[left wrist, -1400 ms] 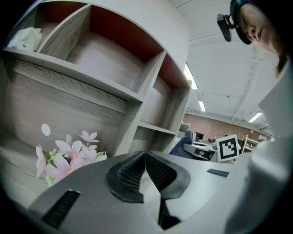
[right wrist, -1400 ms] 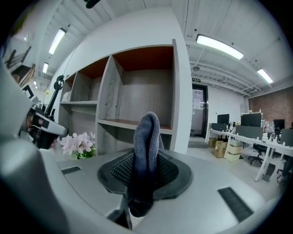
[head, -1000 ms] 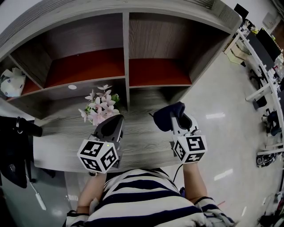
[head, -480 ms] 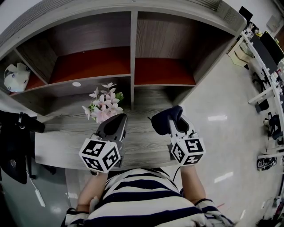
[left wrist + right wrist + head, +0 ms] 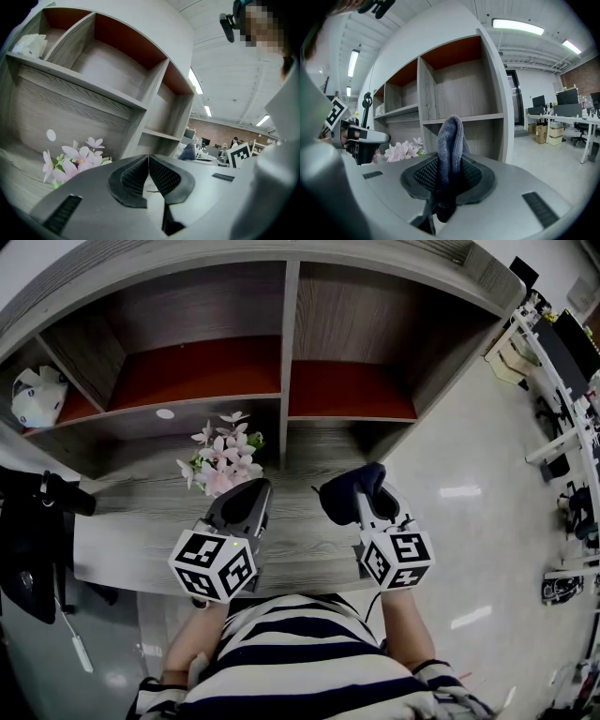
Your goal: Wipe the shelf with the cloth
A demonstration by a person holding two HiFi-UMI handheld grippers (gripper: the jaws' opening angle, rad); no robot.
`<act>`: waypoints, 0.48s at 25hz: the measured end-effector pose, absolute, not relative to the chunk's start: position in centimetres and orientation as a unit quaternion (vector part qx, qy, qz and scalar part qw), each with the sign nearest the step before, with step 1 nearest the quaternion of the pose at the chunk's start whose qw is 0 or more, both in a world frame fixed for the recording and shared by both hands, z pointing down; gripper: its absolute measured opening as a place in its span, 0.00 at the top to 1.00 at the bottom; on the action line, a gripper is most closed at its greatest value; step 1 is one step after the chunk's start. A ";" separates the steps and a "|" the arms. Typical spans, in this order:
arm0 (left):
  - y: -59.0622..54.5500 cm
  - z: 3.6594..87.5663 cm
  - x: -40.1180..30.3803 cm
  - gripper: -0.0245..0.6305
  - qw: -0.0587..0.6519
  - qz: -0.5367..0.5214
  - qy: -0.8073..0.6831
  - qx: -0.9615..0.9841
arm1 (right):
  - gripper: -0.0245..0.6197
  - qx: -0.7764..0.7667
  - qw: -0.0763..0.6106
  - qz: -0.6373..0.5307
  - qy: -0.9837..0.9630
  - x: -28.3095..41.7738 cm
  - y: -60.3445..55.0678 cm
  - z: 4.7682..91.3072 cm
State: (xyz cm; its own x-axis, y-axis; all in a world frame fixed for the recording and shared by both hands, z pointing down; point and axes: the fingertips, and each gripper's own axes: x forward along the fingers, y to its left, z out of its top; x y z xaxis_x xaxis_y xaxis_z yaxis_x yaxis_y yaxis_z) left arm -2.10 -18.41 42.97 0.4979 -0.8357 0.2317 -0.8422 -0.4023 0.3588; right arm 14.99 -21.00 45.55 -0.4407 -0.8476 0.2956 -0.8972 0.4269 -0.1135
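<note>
I saw a grey wood-grain shelf unit (image 5: 281, 334) with reddish-brown boards filling the upper frame, and its broad lower ledge (image 5: 131, 521) ran across the middle. Pink artificial flowers (image 5: 221, 457) stood on the ledge left of centre. A pale glossy floor (image 5: 459, 521) and office desks (image 5: 562, 362) lay at the right edge. The cloth (image 5: 451, 140) was dark blue-grey knit, humped above the right gripper (image 5: 449, 173), whose jaws pinched it, centre-right over the ledge. The left gripper (image 5: 148, 161) had its jaws pressed together on nothing, near the flowers.
</note>
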 end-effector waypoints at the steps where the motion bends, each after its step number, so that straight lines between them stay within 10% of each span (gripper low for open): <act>1: -18.4 43.0 -2.1 0.93 0.219 0.008 -0.501 0.838 | 0.82 0.520 0.097 0.128 -0.839 15.0 -21.0 45.6; 12: -18.3 43.1 -1.9 0.93 0.221 0.009 -0.500 0.837 | 0.82 0.516 0.099 0.130 -0.841 14.9 -21.1 45.5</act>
